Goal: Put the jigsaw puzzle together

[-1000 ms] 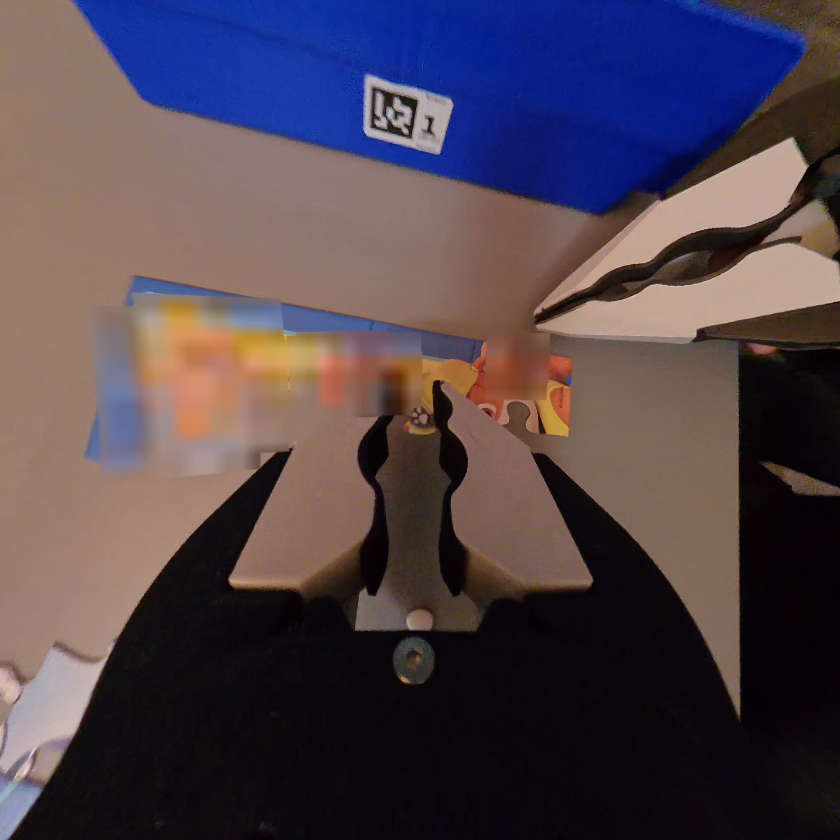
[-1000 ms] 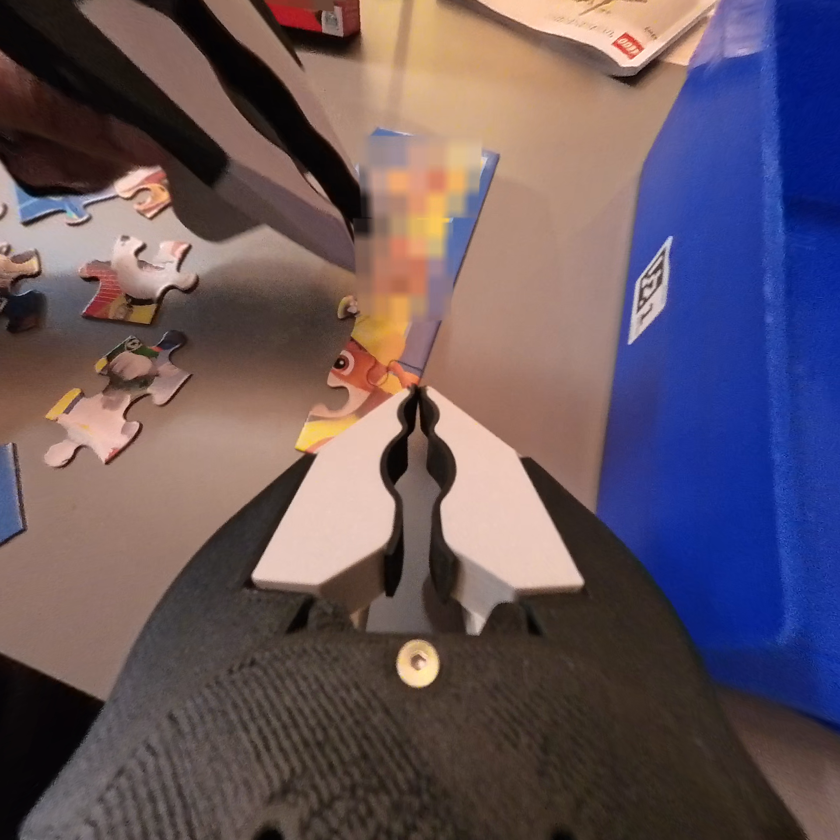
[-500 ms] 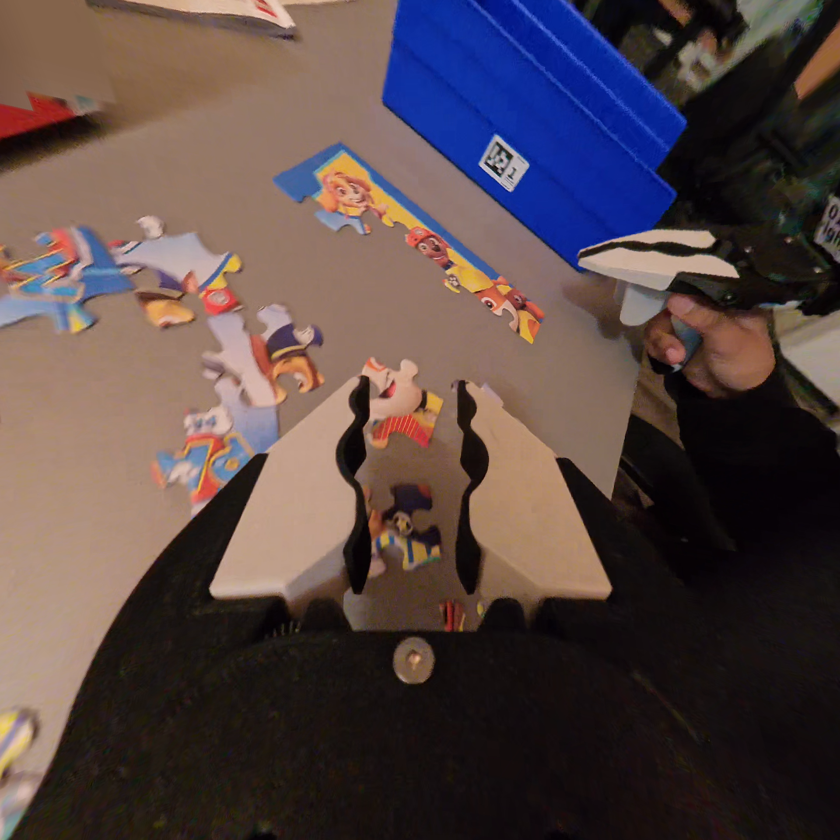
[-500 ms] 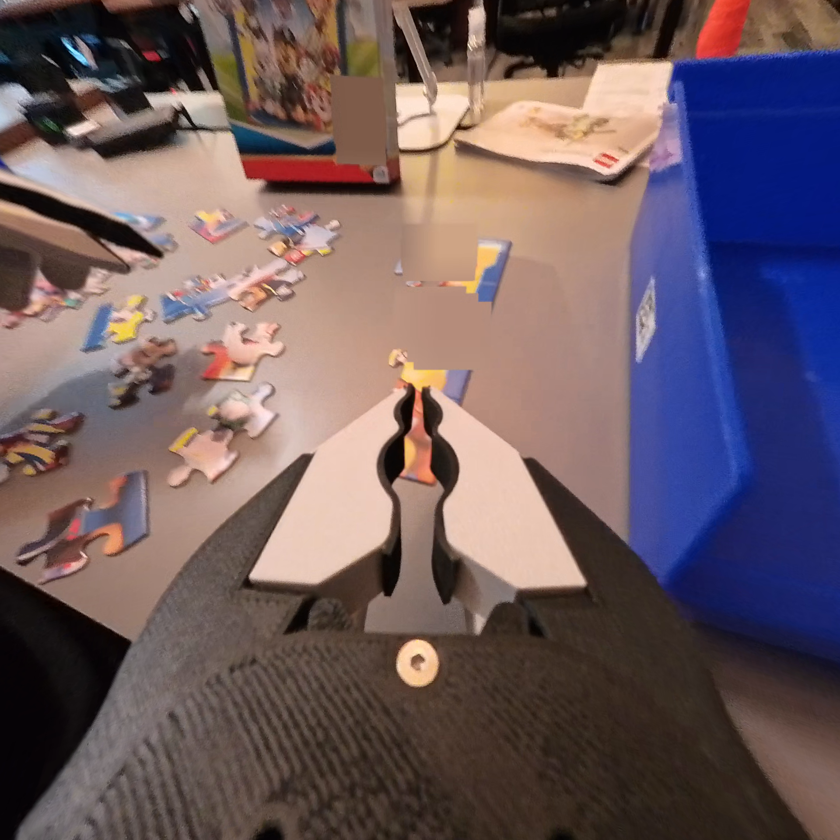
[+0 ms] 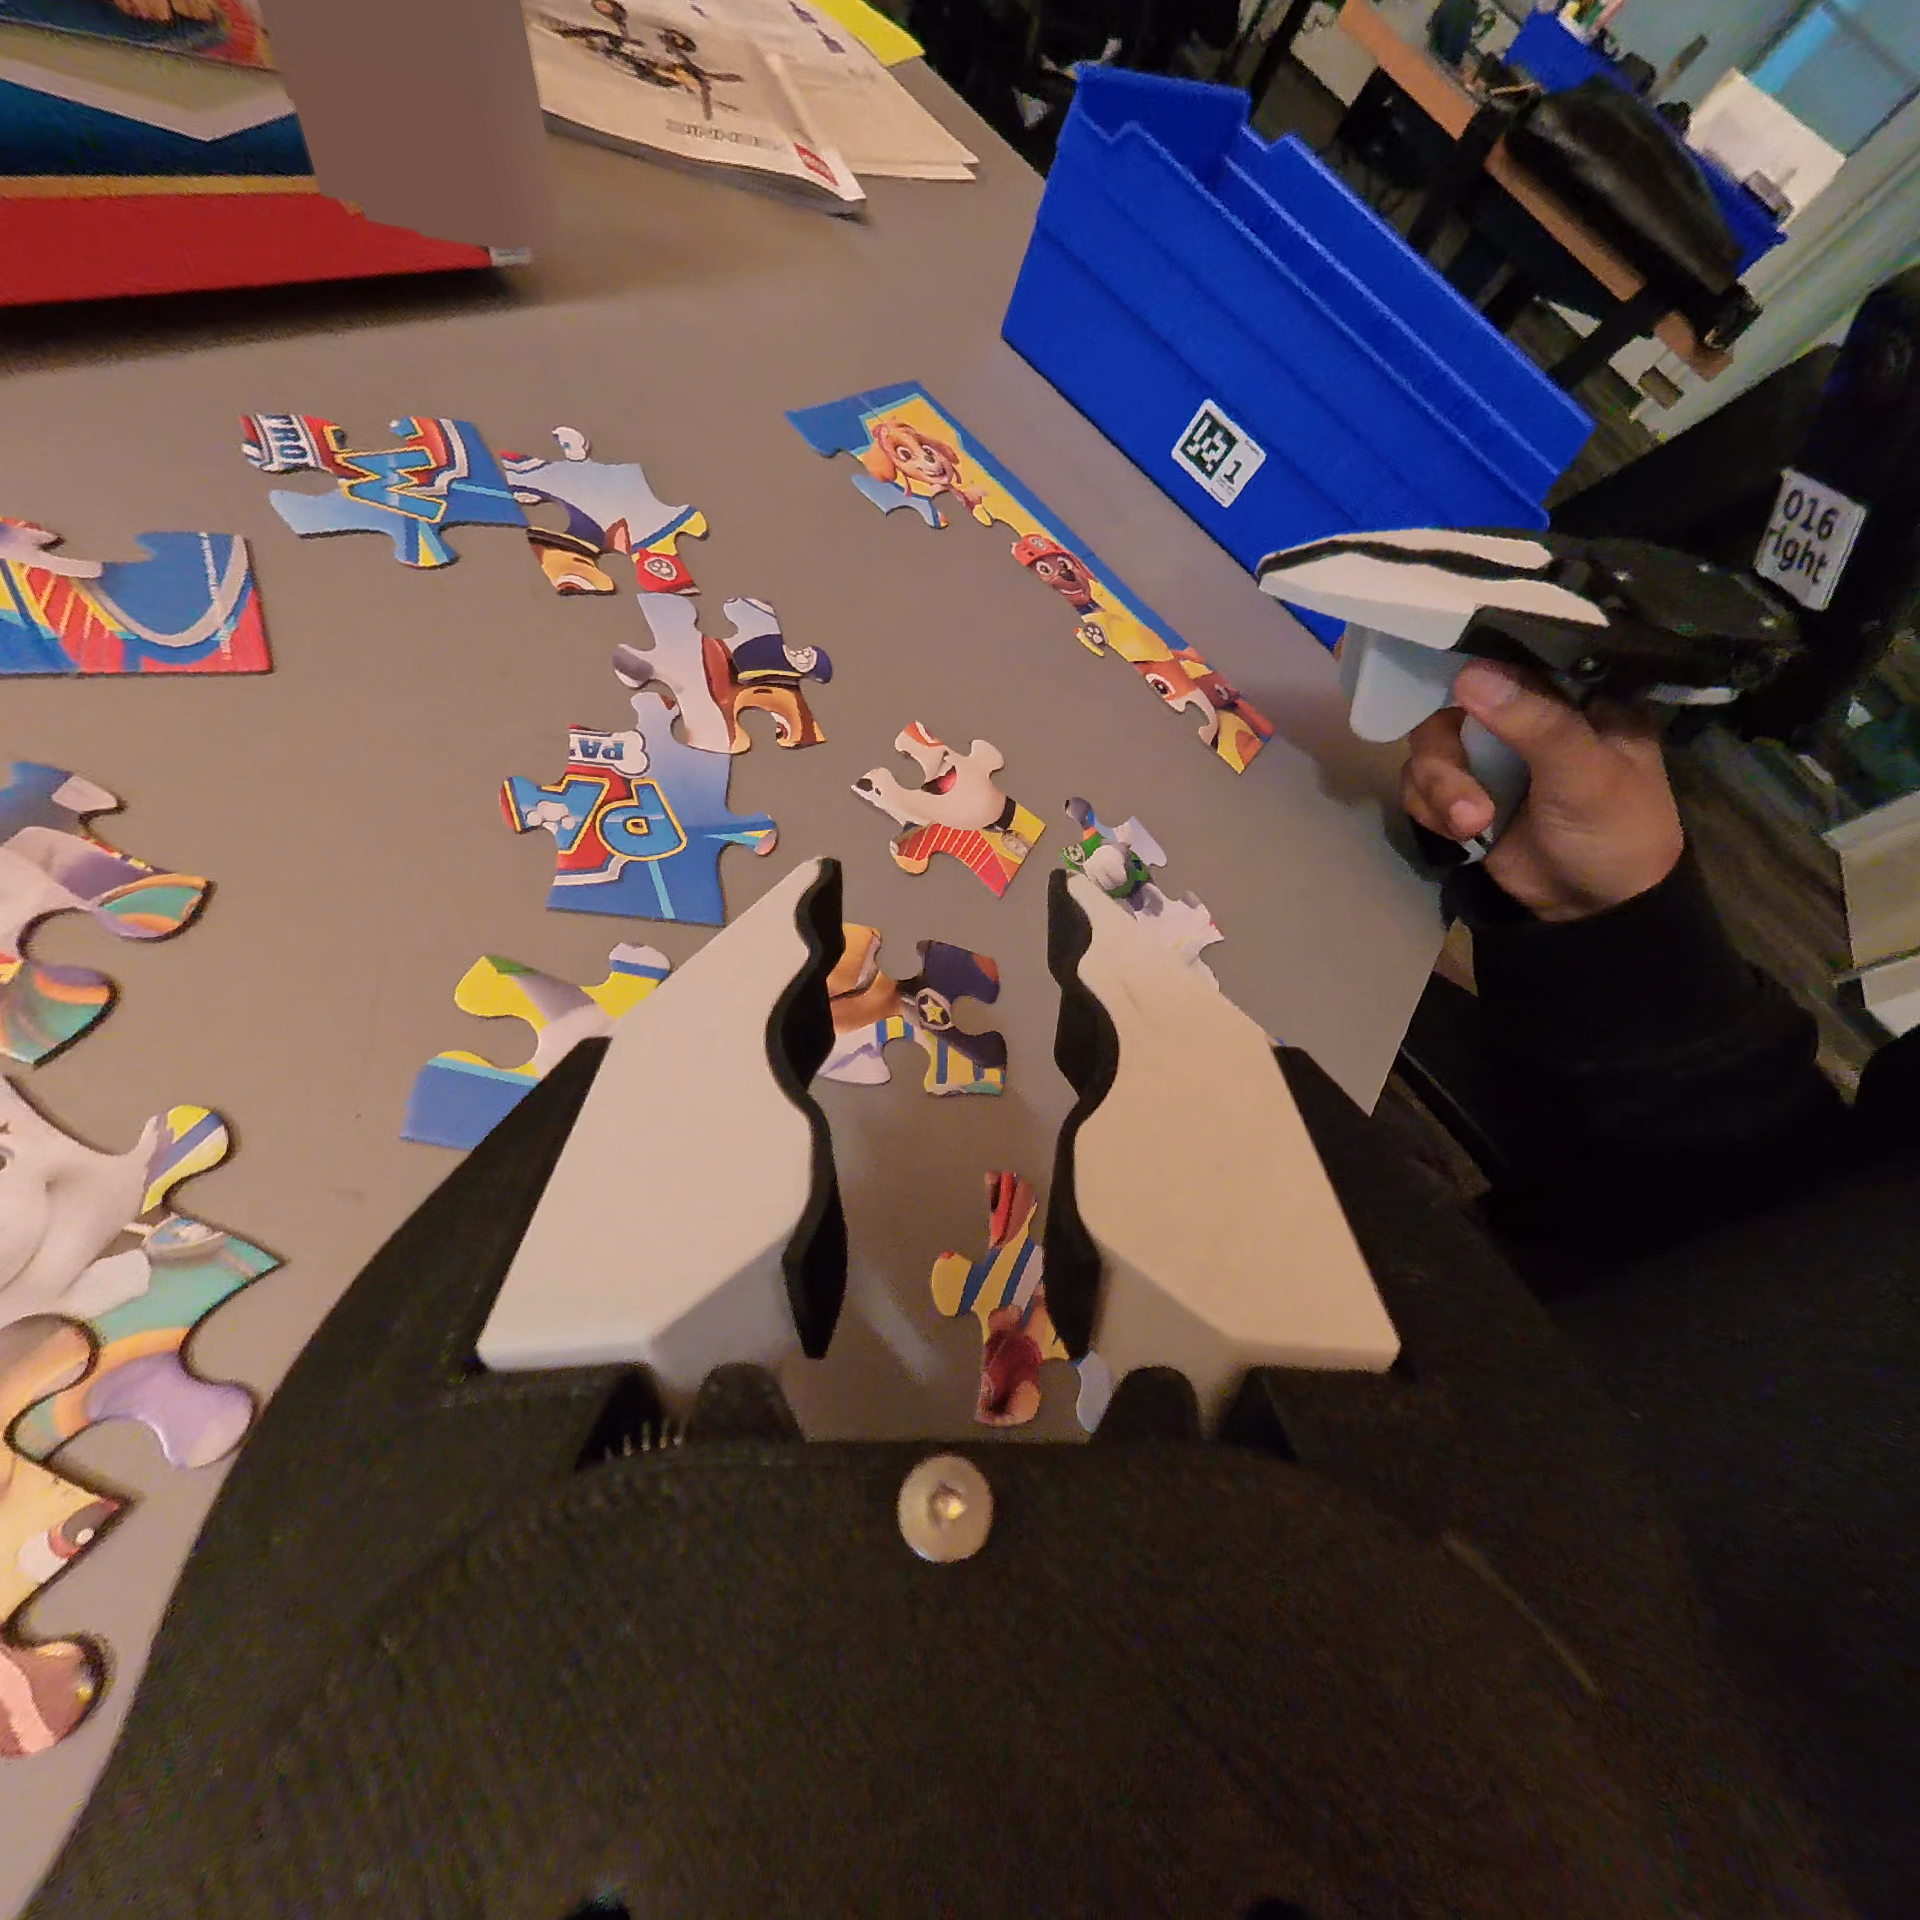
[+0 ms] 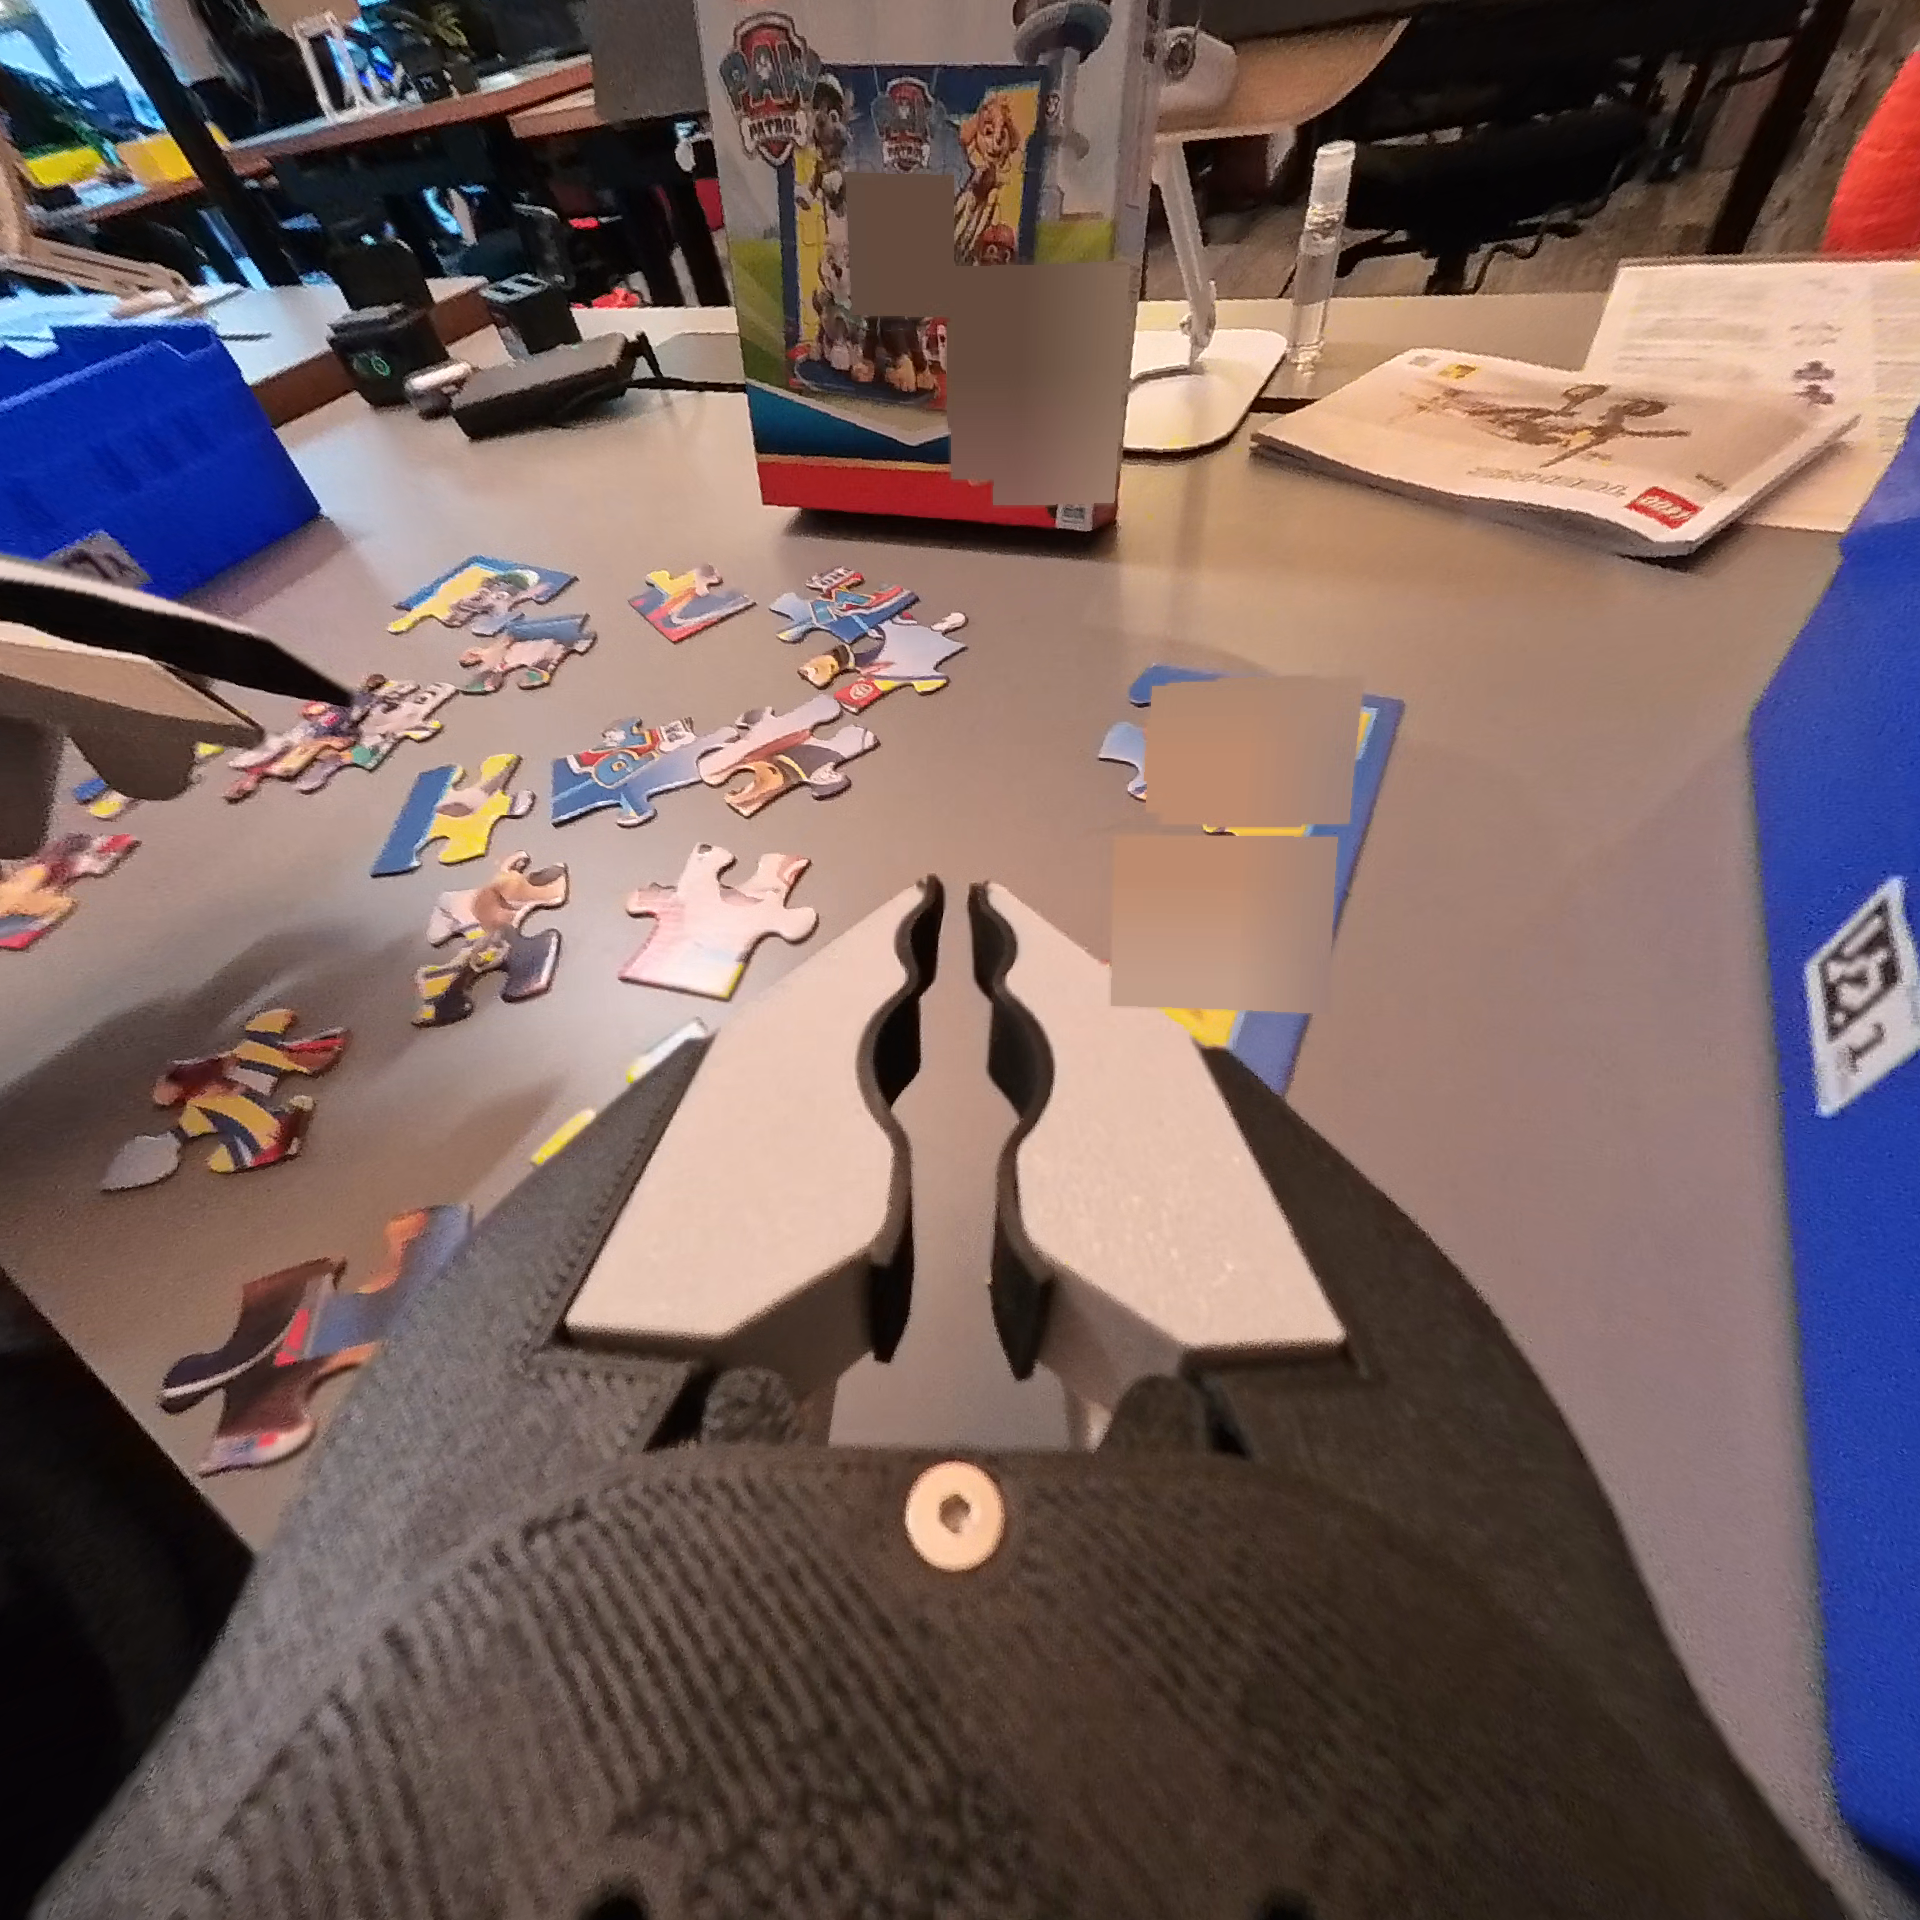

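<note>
My left gripper [image 5: 942, 878] is open and empty, held above the grey table [image 5: 883, 343]. A loose puzzle piece with a dark blue part [image 5: 914, 1013] lies on the table below its jaws, untouched. A white and red piece [image 5: 951, 805] and a piece with green [image 5: 1117, 857] lie just ahead. My right gripper [image 6: 954, 891] is empty, its fingertips a narrow slit apart; it also shows in the left wrist view [image 5: 1288, 566], held by a hand. A joined strip of pieces with a blue edge [image 5: 1039, 561] lies by the blue bin [image 5: 1299, 343], just right of the right gripper [image 6: 1361, 831].
Several loose pieces are spread over the left of the table [image 6: 623, 769]. A puzzle box [image 6: 935, 260] stands at the back. A booklet [image 6: 1538, 447] lies at the back right. The blue bin [image 6: 1849, 831] borders the right. The table edge [image 5: 1403, 1039] runs close on the right. Left tips to right tips: about 20 cm.
Both grippers have pulled back and up from the joined strip by the bin. My left gripper's jaws have opened wide. My right gripper's jaws, shut before, have parted slightly.
</note>
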A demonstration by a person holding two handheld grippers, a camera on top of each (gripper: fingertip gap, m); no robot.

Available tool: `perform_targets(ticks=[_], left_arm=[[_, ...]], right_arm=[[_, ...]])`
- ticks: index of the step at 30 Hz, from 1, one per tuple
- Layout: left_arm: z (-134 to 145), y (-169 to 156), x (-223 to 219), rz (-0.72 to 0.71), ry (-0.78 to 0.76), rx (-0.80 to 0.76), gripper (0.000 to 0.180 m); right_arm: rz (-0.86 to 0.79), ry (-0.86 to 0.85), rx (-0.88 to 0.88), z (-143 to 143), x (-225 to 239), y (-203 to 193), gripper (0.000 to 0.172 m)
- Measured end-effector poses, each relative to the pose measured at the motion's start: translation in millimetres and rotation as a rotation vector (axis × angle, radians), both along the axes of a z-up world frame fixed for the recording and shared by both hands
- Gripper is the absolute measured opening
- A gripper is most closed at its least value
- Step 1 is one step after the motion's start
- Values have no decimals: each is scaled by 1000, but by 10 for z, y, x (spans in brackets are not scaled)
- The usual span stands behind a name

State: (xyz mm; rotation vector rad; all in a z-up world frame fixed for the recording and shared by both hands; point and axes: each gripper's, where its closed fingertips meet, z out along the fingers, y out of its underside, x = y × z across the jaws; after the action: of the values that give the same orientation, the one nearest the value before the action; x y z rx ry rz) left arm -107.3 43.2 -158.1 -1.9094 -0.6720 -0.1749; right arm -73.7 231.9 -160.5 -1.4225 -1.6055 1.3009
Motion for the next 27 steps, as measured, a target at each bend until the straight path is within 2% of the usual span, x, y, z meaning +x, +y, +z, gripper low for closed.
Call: perform_targets(ticks=[3, 14, 22, 27], left_arm=[[-1, -46, -12, 17, -10, 17, 38], [-145, -294, -95, 79, -2, -24, 38], [-206, -431, -154, 106, 52, -73, 38], [-218, -499, -191, 119, -3, -18, 38]], right_arm=[[23, 13, -20, 37, -13, -72, 4], [128, -89, 43, -164, -20, -385, 12], [77, -97, 68, -163, -9, -269, 12], [45, -89, 77, -110, 9, -170, 12]])
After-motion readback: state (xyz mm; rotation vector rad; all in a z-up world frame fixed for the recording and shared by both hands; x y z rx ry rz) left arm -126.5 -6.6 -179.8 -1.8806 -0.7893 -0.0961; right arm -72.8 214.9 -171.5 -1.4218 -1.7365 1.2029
